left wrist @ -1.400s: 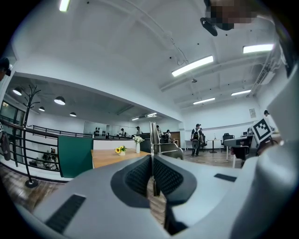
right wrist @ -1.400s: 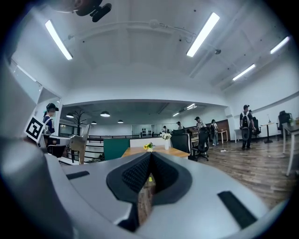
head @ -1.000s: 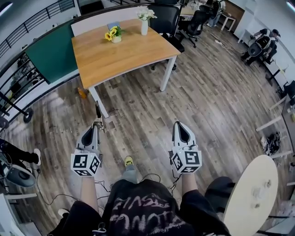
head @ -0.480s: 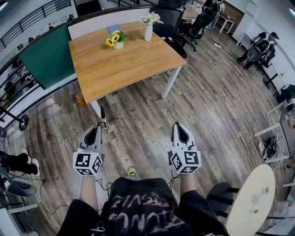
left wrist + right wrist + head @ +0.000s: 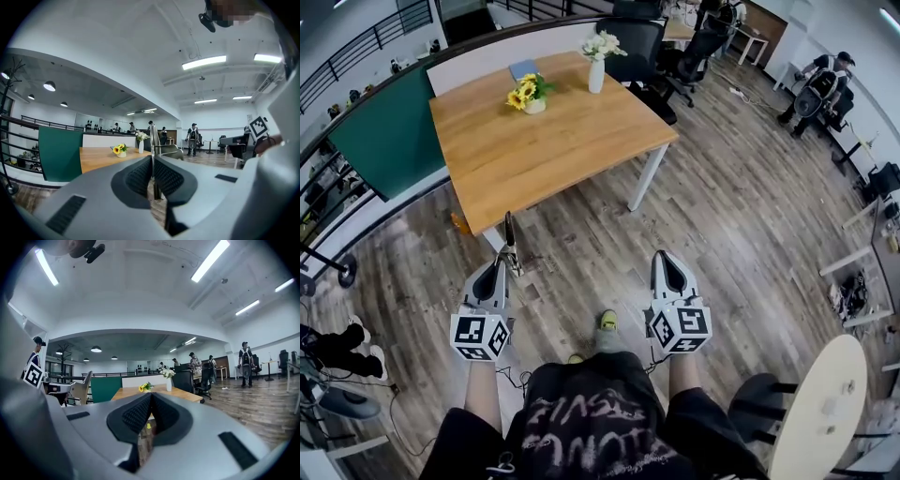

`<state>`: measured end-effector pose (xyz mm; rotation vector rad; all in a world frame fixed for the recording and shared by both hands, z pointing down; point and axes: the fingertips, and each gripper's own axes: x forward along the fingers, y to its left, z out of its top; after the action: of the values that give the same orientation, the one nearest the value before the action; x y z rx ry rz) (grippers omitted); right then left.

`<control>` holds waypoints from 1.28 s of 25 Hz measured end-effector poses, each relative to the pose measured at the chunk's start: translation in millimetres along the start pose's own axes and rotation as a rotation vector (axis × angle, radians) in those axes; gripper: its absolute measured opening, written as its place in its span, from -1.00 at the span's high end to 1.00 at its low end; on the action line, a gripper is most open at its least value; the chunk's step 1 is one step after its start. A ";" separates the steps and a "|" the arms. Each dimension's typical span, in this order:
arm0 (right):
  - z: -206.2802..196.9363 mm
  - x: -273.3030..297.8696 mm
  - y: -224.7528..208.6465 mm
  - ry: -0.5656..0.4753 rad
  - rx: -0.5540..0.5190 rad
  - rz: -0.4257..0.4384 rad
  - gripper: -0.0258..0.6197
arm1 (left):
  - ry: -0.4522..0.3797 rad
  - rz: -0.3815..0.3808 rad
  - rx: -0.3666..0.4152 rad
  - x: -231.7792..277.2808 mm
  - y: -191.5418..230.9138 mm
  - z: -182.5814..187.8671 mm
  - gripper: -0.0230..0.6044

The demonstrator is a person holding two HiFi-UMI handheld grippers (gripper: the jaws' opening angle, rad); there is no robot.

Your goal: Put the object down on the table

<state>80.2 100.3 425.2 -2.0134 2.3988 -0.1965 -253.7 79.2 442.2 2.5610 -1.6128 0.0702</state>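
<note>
My left gripper (image 5: 499, 266) is shut on a thin metal utensil (image 5: 508, 240) that sticks up out of its jaws; in the left gripper view the utensil (image 5: 152, 140) stands upright between the closed pads of that gripper (image 5: 151, 161). My right gripper (image 5: 667, 255) is shut with nothing in it, and the right gripper view shows its jaws (image 5: 151, 398) pressed together. Both are held over the wood floor, short of the wooden table (image 5: 572, 150). The table (image 5: 96, 157) lies ahead of the left gripper.
On the table's far side stand a sunflower pot (image 5: 528, 93), a white vase of flowers (image 5: 596, 64) and a blue book (image 5: 523, 68). Black office chairs (image 5: 637, 42) sit behind it. A green partition (image 5: 389, 131) is at left, a round pale table (image 5: 820, 403) at right.
The table has come nearer and now lies just beyond the left gripper. Both grippers keep their pose, and the utensil stays in the left one.
</note>
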 end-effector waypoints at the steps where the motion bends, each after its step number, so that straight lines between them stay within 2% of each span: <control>1: -0.1 6.6 -1.5 -0.003 0.005 -0.001 0.91 | -0.001 0.000 -0.001 6.0 3.2 0.4 0.87; 8: -1.5 55.7 -14.1 -0.015 0.016 0.015 0.91 | -0.003 0.002 0.010 54.6 19.8 1.4 0.87; 15: -7.1 128.2 -42.5 0.005 0.029 0.021 0.91 | 0.020 0.008 0.019 126.2 38.1 0.4 0.87; 23: -8.7 249.5 -94.5 0.045 0.027 0.041 0.91 | 0.040 0.013 0.026 249.5 58.1 2.9 0.87; 32: 2.0 379.6 -148.6 0.086 0.021 0.093 0.91 | 0.087 0.057 -0.021 378.3 77.0 1.4 0.87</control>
<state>159.1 -297.4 467.2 -1.9170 2.5233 -0.3126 -159.2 -292.7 484.1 2.4603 -1.6455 0.1665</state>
